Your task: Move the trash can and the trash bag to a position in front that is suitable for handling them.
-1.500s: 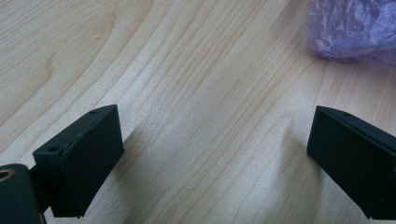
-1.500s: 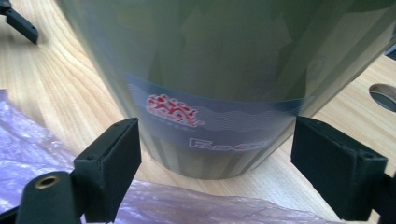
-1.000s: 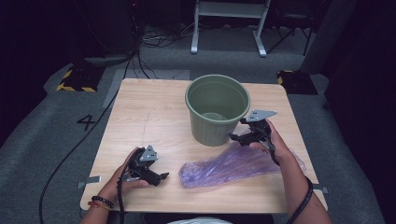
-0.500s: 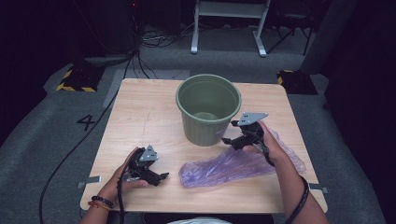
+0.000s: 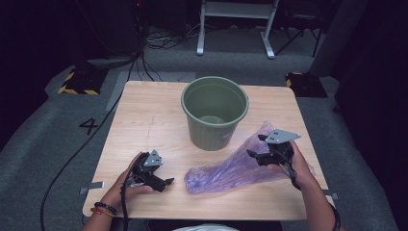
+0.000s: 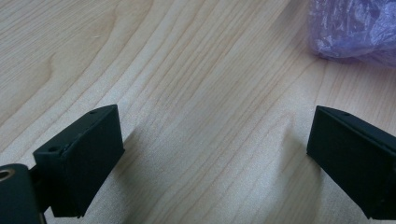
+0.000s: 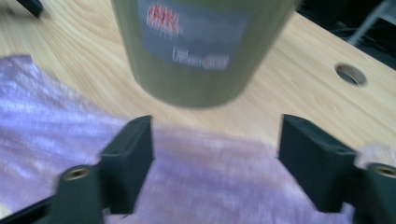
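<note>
Two grippers under my hands. Right gripper [image 7: 215, 154]: jaws apart and just closing, over the bag [image 7: 56, 140], no pinch that I can see. Left gripper [image 6: 212, 158]: jaws spread wide over bare table [image 6: 187, 70]. One purple plastic bag [image 5: 240, 166], thin, crinkled, see-through, lying flat; its long axis runs from the table's near middle up towards the right edge, beside the bucket [image 5: 214, 113]. One green bucket, upright; label with red and white writing, too blurred to read.
</note>
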